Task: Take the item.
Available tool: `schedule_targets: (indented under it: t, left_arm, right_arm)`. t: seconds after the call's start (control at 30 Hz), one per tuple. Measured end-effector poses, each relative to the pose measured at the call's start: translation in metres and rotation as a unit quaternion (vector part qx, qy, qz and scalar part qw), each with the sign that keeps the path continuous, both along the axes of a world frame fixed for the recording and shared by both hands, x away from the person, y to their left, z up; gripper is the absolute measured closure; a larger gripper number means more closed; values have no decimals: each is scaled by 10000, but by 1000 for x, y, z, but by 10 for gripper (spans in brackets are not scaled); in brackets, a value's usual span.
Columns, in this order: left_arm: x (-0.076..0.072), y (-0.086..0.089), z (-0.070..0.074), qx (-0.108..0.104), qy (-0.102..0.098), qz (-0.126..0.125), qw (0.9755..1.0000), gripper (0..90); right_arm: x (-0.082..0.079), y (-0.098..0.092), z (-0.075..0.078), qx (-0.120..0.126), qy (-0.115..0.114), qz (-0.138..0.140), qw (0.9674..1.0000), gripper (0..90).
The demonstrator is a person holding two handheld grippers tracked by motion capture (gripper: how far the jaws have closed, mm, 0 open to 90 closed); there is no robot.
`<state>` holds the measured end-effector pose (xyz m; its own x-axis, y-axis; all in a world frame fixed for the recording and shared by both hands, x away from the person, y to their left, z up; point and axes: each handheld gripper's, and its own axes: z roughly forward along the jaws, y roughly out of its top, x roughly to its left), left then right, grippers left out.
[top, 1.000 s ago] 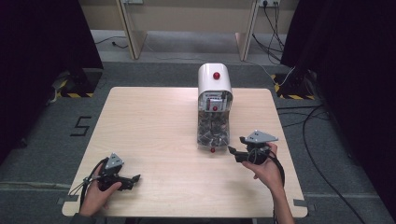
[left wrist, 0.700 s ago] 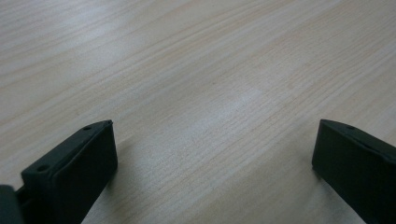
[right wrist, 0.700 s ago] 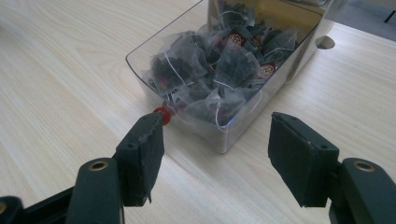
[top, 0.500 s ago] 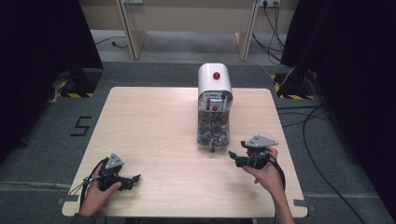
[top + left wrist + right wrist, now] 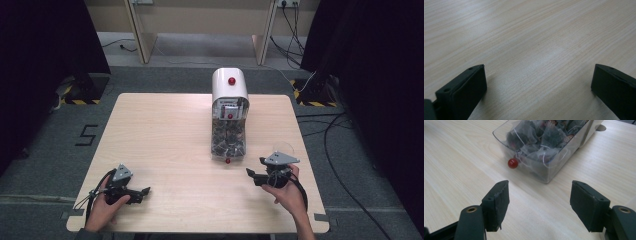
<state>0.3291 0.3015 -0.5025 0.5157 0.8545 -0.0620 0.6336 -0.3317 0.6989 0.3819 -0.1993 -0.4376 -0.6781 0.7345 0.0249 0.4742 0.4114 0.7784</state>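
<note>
1. Your right tongs stood spread with nothing between the jaws; they had just been opening, low over the surface near its right edge.
2. In the right gripper view, those tongs faced the clear drawer of the dispenser, near it but not touching, with bare wood between.
3. Your left tongs also stood spread and empty, close to the near-left corner; the left gripper view showed plain wood grain between the jaws.
4. Open room: the whole left half and the middle of the surface lay free. The right tongs had only a narrow strip before the right edge.
5. The dispenser lay right of centre, its long axis running from the far edge toward you, the white domed end far, the drawer full of tea bags pointing at you, a red knob at the drawer front.
6. Writing: a "5" marked on the floor left of the surface. No brand was readable on the dispenser.
</note>
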Motion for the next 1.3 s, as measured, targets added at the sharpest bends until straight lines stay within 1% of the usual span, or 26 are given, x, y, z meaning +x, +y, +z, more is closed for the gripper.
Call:
schedule_targets:
  t: [0.03, 0.17, 0.27, 0.4, 0.5, 0.6, 0.63, 0.77, 0.83, 1.07, 1.2, 1.3]
  left_arm:
    - [0, 0, 0, 6, 5, -1, 10000, 0]
    - [0, 0, 0, 6, 5, 0, 10000, 0]
    - [0, 0, 0, 4, 5, 0, 10000, 0]
    - [0, 0, 0, 6, 5, 0, 10000, 0]
    - [0, 0, 0, 4, 6, 1, 10000, 0]
    - [0, 0, 0, 4, 5, 1, 10000, 0]
    - [0, 0, 0, 4, 6, 1, 10000, 0]
    - [0, 0, 0, 5, 5, 1, 10000, 0]
    - [0, 0, 0, 3, 5, 2, 10000, 0]
    - [0, 0, 0, 5, 6, 1, 10000, 0]
    - [0, 0, 0, 4, 6, 0, 10000, 0]
    - [0, 0, 0, 5, 6, 0, 10000, 0]
  right_arm:
    - [-1, -1, -1, -31, 27, 13, 10000, 327]
    - [-4, -3, -7, -12, 92, -18, 10000, 327]
    - [-5, -3, -8, -31, 97, -27, 9999, 328]
    - [-6, 0, -12, -81, 109, 42, 9999, 328]
    - [-8, 0, -12, -68, 123, 25, 9999, 328]
    - [-9, 0, -16, -113, 157, 42, 9998, 328]
    - [-9, 0, -18, -123, 200, 18, 9997, 327]
    - [-12, 0, -22, -138, 216, 10, 9997, 324]
    - [-13, 0, -23, -141, 210, 52, 9997, 322]
    - [-17, -4, -29, -106, 221, -90, 9997, 289]
    - [-20, -7, -30, -117, 198, -118, 9997, 280]
    - [-23, -8, -30, -105, 225, -141, 9996, 276]
